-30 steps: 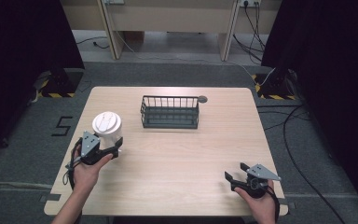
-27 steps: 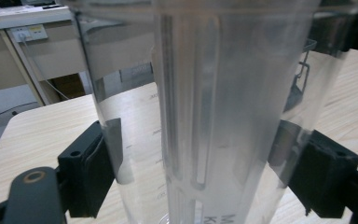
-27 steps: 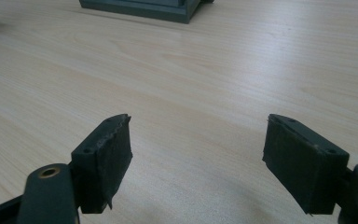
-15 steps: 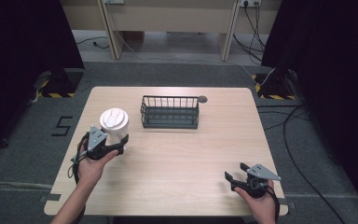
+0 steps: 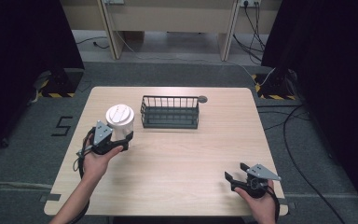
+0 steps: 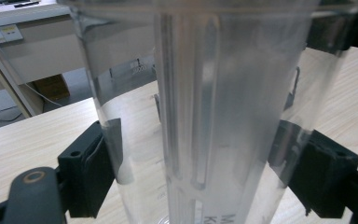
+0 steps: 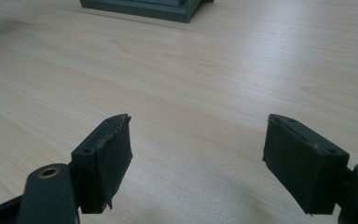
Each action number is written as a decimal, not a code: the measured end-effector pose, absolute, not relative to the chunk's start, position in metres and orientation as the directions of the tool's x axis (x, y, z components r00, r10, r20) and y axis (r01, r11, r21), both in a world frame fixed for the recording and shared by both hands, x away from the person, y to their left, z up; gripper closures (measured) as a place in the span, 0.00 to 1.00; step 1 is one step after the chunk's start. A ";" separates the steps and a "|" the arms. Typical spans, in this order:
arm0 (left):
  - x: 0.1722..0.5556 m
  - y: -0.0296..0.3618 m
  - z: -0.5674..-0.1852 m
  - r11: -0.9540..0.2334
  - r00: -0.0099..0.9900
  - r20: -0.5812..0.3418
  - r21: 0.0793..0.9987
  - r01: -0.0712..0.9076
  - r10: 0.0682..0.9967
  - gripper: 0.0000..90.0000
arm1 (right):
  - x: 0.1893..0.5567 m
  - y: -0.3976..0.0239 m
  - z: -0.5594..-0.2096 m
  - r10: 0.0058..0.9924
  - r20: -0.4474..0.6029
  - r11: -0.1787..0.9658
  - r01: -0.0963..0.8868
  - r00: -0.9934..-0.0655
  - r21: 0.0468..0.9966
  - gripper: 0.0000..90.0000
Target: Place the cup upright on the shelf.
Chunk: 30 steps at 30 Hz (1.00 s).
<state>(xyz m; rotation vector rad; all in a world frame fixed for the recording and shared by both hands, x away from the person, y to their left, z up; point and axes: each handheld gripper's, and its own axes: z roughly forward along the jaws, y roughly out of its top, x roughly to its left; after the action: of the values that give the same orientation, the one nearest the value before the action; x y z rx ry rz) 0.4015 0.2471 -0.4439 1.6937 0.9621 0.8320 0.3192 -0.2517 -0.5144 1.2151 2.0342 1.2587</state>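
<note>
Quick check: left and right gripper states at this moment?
Left gripper: shut on the clear lidded cup.
Right gripper: open, holding nothing, over the table.

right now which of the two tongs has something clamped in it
The left tongs: shut on the clear cup with the white lid, left of the wire basket. The right tongs are open over bare table.

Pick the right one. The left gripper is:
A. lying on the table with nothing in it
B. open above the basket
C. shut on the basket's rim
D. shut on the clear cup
D: in the left gripper view both pads press the sides of the clear cup, and the high view shows the left gripper at the cup, left of the basket.
</note>
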 end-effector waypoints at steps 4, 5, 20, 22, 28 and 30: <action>0.406 0.244 -0.440 -0.215 0.458 0.094 0.952 0.219 0.884 0.20 | 0.319 -0.252 -0.514 0.859 0.068 0.193 0.444 -0.508 0.875 0.26; 0.408 0.242 -0.439 -0.220 0.461 0.096 0.950 0.223 0.882 0.20 | 0.319 -0.252 -0.514 0.859 0.068 0.193 0.445 -0.507 0.875 0.26; 0.420 0.227 -0.427 -0.236 0.484 0.109 0.949 0.209 0.868 0.20 | 0.319 -0.252 -0.514 0.859 0.070 0.192 0.445 -0.508 0.875 0.26; 0.422 0.225 -0.426 -0.237 0.487 0.109 0.949 0.208 0.867 0.20 | 0.319 -0.252 -0.514 0.859 0.072 0.190 0.446 -0.507 0.874 0.27; 0.427 0.218 -0.423 -0.235 0.489 0.109 0.950 0.205 0.865 0.19 | 0.319 -0.252 -0.514 0.859 0.072 0.190 0.446 -0.507 0.875 0.26; 0.429 0.216 -0.422 -0.236 0.491 0.111 0.951 0.202 0.864 0.19 | 0.319 -0.252 -0.514 0.859 0.068 0.193 0.443 -0.508 0.875 0.26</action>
<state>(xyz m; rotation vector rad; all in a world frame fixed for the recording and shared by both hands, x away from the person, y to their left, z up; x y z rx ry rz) 0.4287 0.2163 -0.4217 1.7245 0.9106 0.8185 0.3193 -0.2523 -0.5143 1.2151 2.0338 1.2598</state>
